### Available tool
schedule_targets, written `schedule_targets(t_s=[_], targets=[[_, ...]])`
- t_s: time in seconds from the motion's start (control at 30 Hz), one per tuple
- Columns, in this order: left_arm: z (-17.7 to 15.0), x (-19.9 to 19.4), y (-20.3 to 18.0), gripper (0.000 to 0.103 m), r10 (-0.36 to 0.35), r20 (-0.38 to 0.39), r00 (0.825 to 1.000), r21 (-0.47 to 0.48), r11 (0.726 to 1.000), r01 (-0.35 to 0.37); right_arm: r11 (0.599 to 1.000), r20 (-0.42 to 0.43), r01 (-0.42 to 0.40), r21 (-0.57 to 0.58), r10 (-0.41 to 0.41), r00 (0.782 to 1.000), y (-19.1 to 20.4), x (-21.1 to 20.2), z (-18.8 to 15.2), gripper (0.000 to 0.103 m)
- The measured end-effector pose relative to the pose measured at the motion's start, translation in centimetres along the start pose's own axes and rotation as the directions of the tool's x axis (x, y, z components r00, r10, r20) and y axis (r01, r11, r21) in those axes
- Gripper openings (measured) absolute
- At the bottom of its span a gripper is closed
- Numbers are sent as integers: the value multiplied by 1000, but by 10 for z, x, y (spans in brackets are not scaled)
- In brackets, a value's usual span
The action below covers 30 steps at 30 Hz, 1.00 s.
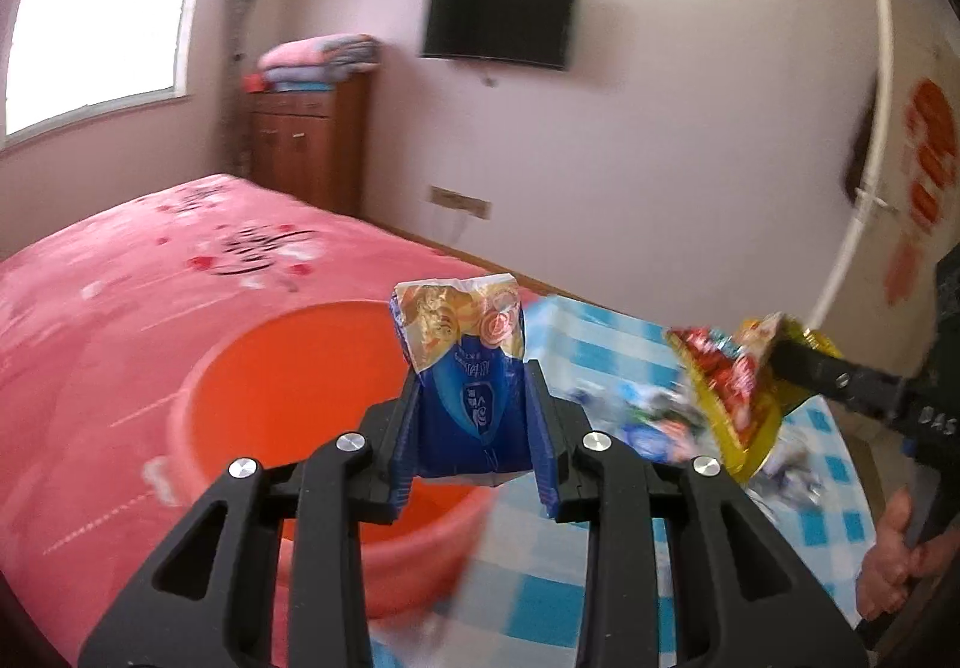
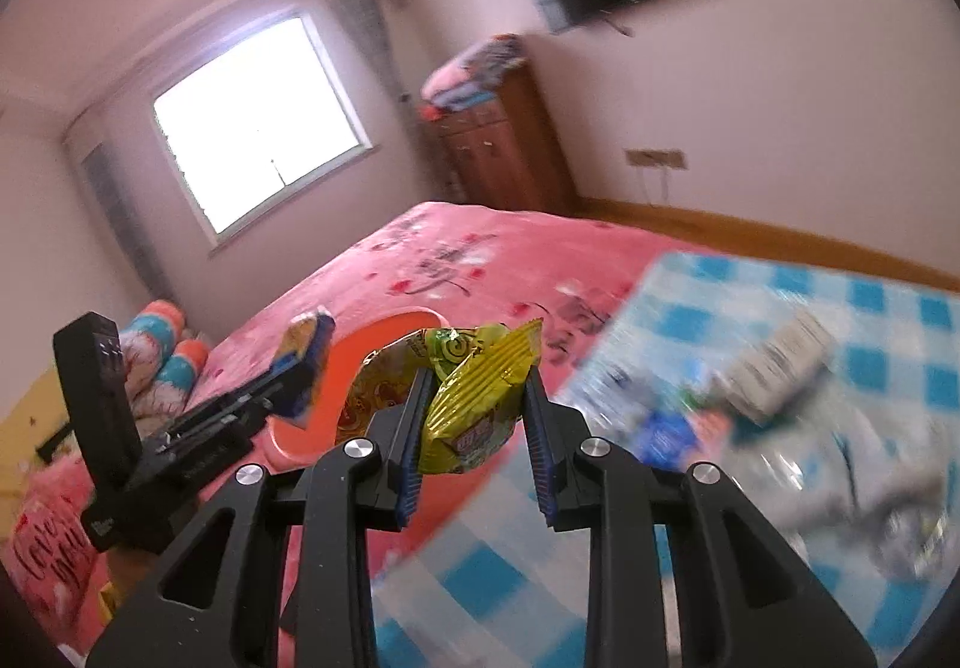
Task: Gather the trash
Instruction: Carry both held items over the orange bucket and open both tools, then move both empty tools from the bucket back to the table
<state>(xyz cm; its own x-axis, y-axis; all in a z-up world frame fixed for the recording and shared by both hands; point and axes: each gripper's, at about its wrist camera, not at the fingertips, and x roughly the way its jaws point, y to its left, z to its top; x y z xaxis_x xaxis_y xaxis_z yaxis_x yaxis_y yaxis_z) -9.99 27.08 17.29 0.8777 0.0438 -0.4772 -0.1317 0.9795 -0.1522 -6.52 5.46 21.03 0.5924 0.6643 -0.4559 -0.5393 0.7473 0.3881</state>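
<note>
My left gripper is shut on a blue and gold snack wrapper, held up over the orange basin on the pink bed. In the right wrist view the same gripper shows at the left with that blue wrapper beside the basin. My right gripper is shut on a yellow snack wrapper. From the left wrist view it comes in from the right, with the yellow and red wrapper above the checked cloth.
A blue and white checked cloth holds several blurred wrappers and a white carton. The pink bed lies to the left. A wooden cabinet, a wall television and a window stand behind. A person's hand grips the right handle.
</note>
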Motion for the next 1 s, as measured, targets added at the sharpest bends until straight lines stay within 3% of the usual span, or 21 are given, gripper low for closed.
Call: schedule_targets(t_s=[0.13, 0.23, 0.27, 0.3, 0.37, 0.47, 0.6, 1.0], targets=[[2, 15, 25, 38, 68, -22, 997, -46, 997, -69, 997, -11, -45, -64, 44, 999, 34, 41, 18, 31], [-1, 29, 42, 48, 103, -51, 993, -83, 991, -107, 992, -24, -35, -117, 32, 999, 53, 69, 22, 34], [-2, 32, 45, 55, 111, -59, 992, -92, 989, -116, 990, -41, -32, -137, 27, 999, 58, 80, 21, 41], [-5, 35, 48, 66, 120, -66, 991, -106, 986, -127, 989, -56, -33, -143, 25, 998, 60, 90, 20, 59], [-9, 37, 54, 78, 143, -72, 987, -130, 980, -151, 993, -69, -32, -118, 24, 997, 57, 97, 15, 75], [-13, 34, 57, 86, 154, -63, 986, -122, 979, -161, 997, -57, -27, -66, 23, 998, 44, 89, 5, 80], [-14, 25, 50, 91, 161, -23, 987, -99, 982, -163, 999, -20, 32, -6, -32, 999, 18, 67, -3, 89], [-27, 5, -6, 93, 140, 31, 990, 32, 990, -141, 976, 68, 202, 86, -208, 976, -49, 5, -60, 92]])
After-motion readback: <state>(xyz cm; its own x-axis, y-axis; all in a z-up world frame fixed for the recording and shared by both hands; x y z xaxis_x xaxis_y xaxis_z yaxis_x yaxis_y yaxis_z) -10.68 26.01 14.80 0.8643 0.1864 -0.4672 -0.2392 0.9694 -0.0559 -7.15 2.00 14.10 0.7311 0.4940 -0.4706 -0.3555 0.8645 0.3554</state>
